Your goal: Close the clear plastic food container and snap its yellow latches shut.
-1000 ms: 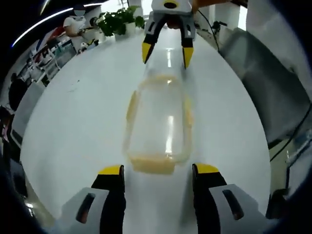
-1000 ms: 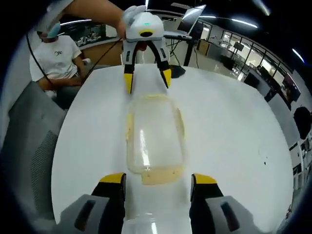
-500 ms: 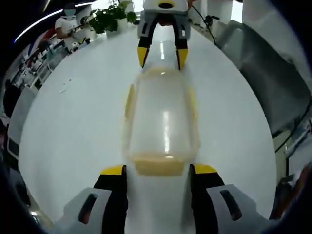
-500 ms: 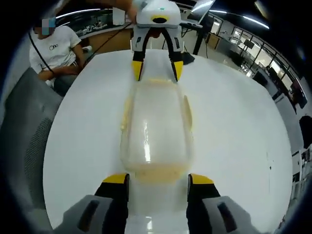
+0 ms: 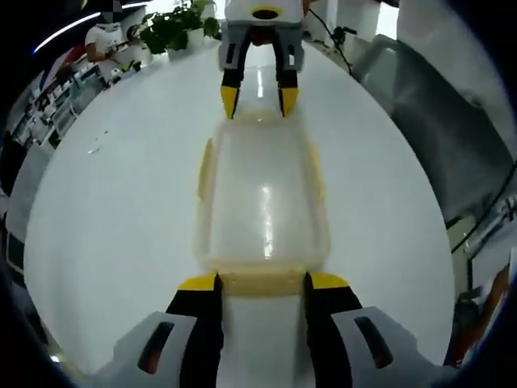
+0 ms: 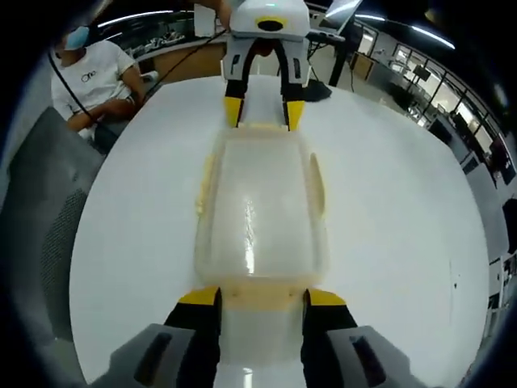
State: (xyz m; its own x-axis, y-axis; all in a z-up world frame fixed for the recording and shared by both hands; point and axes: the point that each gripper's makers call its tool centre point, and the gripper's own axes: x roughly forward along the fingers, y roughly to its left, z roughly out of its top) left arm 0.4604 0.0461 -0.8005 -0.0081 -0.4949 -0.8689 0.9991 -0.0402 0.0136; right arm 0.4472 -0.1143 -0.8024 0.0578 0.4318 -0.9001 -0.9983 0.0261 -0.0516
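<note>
A clear plastic food container point(image 5: 260, 202) point(image 6: 258, 210) lies lengthwise on the white table point(image 5: 105, 186) with its lid on. Yellow latches run along its long sides point(image 5: 204, 166) point(image 6: 317, 178). My left gripper point(image 5: 262, 283) has its jaws pressed against both ends of the near yellow end latch point(image 5: 260, 283). At the opposite end my right gripper point(image 6: 262, 297) grips the other end latch point(image 6: 260, 295) the same way. Each gripper appears at the far end of the other's view: the right gripper point(image 5: 258, 99) and the left gripper point(image 6: 263, 113).
The table point(image 6: 404, 202) is round and white, with bare surface on both sides of the container. Grey chairs point(image 5: 428, 105) point(image 6: 40, 218) stand at its rim. A seated person in a white shirt point(image 6: 89, 77) is beyond the edge, and a potted plant point(image 5: 174, 28) stands at the far side.
Both grippers have closed in on the container from its two ends. Their jaws have narrowed and now straddle the end latches, which earlier lay ahead of the tips.
</note>
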